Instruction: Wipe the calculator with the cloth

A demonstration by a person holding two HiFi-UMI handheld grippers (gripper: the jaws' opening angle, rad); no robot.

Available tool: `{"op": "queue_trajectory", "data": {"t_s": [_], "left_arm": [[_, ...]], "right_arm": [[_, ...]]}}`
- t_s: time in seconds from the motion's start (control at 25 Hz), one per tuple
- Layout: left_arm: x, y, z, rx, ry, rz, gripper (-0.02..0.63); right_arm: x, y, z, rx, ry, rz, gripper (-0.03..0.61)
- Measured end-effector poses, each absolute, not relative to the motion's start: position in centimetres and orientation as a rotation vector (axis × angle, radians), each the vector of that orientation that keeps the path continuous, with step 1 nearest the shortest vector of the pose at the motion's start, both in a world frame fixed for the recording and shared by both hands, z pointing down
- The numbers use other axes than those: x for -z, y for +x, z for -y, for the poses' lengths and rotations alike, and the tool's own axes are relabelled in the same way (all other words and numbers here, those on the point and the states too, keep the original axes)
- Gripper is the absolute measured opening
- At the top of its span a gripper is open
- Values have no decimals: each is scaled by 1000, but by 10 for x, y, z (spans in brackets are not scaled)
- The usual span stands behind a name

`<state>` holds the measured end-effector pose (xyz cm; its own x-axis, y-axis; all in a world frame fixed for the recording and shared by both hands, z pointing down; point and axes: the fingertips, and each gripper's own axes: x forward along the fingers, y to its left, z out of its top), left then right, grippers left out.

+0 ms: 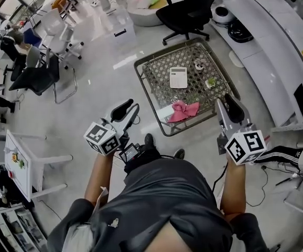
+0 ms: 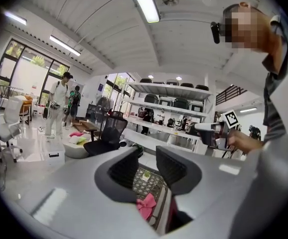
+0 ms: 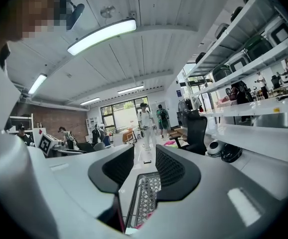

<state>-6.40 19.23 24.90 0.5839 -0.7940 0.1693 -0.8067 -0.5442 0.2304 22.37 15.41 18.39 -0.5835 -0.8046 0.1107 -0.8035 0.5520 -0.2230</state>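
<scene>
Low patterned table (image 1: 159, 80) standing on the floor ahead of the person, left gripper (image 1: 128, 111) and right gripper (image 1: 228, 108) hovering before its near edge, jaws spread and gripping nothing, pink cloth (image 1: 183, 111) lying at the table's near edge, white calculator (image 1: 178, 77) lying mid-table.

The table (image 1: 149, 98) had a dark metal frame and a glossy, clear-looking top over a lacy pattern. The calculator (image 1: 178, 77) was white plastic, matt rather than shiny. The cloth (image 1: 183, 111) was soft pink fabric, all crumpled. The floor (image 1: 104, 72) was pale and polished, throwing back the lights. The left gripper (image 1: 128, 111) and right gripper (image 1: 230, 105) had smooth, matt grey plastic shells, with black ribbed pads (image 2: 126, 168) inside. The chair (image 1: 193, 7) was black with a mesh back, and the counter (image 1: 267, 51) was smooth, glossy white
</scene>
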Motion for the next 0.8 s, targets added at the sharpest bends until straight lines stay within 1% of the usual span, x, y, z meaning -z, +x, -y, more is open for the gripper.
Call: {"op": "queue_trajectory", "data": {"t_s": [0.16,0.36,0.8], "left_arm": [[-253,-63,-163,-64,2537,1286,156],[-253,-46,-120,-50,2612,1143,156],[-244,-56,-28,-23,2693,927,157]], "right_arm": [[-184,223,-137,393,-1453,-2751,120],[-184,225,-128,390,-1565,-2704,120],[-171,198,-86,383,-1767,-2609,120]]}}
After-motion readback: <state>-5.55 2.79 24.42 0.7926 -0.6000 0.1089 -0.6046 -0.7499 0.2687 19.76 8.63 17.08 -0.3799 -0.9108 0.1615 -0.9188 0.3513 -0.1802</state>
